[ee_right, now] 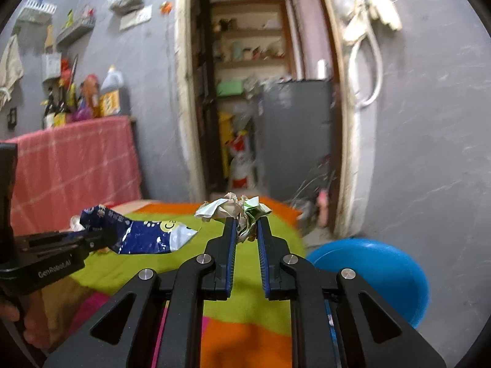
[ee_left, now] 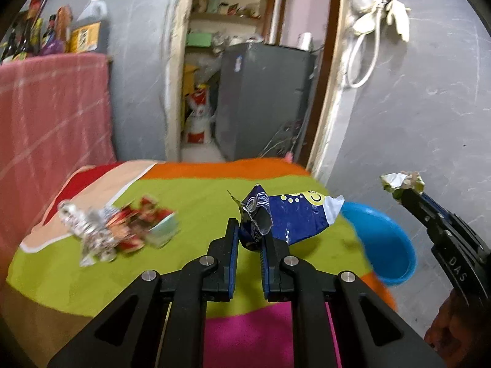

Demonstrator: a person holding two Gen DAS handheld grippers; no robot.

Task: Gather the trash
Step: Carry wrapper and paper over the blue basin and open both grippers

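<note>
Left hand-held gripper [ee_left: 250, 233]: clamping a crinkled blue foil wrapper [ee_left: 291, 217]. Right hand-held gripper [ee_right: 247, 230]: pinching crumpled paper wad [ee_right: 236, 210]. Foil scraps [ee_left: 113, 230] lying at 9 o'clock on striped bedspread [ee_left: 190, 190]; blue plastic basin [ee_left: 386, 251] at 3 o'clock.

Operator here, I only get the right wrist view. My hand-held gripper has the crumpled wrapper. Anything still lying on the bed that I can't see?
Observer: Yes. A heap of red and silver wrappers lies on the green part of the bedspread.
Operator: Is the left hand-held gripper's hold good?
Observer: The left hand-held gripper pinches the blue packet at its crumpled end; the rest sticks out free.
Operator: And the tub?
Observer: The blue tub sits off the bed's right edge.
</note>
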